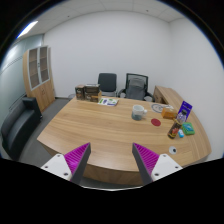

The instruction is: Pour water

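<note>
Beyond the fingers we count one wooden desk (95, 125), three chairs: two grey ones (108, 84) behind it and a black one (17, 128) at its left, and one wooden cabinet (40, 75).

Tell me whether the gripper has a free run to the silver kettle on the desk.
Probably yes. The gripper is open and holds nothing, and the silver kettle stands well beyond its fingers with only bare wooden desk between. The small cups sit off to one side.
</note>
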Demonstrator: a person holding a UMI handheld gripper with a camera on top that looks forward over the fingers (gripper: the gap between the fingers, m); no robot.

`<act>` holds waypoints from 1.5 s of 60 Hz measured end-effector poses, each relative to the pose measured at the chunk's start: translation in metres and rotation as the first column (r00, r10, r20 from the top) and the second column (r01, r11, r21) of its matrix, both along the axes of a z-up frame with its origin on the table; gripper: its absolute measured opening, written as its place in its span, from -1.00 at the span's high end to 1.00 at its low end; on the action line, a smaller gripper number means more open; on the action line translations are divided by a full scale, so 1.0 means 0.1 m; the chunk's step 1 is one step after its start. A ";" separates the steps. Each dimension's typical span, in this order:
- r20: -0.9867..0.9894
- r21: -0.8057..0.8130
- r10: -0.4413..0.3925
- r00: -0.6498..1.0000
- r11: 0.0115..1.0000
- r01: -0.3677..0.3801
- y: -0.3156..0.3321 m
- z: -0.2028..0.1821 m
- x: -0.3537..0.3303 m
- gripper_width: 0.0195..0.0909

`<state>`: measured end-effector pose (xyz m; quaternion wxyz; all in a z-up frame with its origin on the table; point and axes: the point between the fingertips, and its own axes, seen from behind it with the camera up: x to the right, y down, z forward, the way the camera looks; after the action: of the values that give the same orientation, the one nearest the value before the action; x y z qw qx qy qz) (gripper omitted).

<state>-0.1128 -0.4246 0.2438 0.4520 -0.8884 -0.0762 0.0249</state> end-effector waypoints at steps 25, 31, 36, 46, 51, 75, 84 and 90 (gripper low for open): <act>0.008 -0.056 -0.176 0.984 0.983 0.176 0.60 -0.64 1.77 -0.85; 0.001 -0.033 -0.225 0.974 0.974 0.225 0.93 -0.86 2.40 -0.86; -0.005 -0.010 -0.258 0.966 0.966 0.258 1.25 -1.07 2.90 -0.86; -0.002 0.051 -0.293 0.956 0.955 0.292 1.90 -1.41 3.73 -0.85; -0.011 0.058 -0.300 0.954 0.952 0.301 2.21 -1.58 4.01 -0.85; -0.080 0.185 -0.230 0.970 0.953 0.241 3.22 -1.74 4.21 0.05; -0.071 0.218 -0.247 0.967 0.942 0.256 3.26 -1.72 4.22 0.38; -0.054 0.217 -0.251 0.966 0.942 0.257 3.27 -1.73 4.24 0.40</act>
<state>0.3116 -0.0975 0.0710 0.5489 -0.8342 0.0423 -0.0310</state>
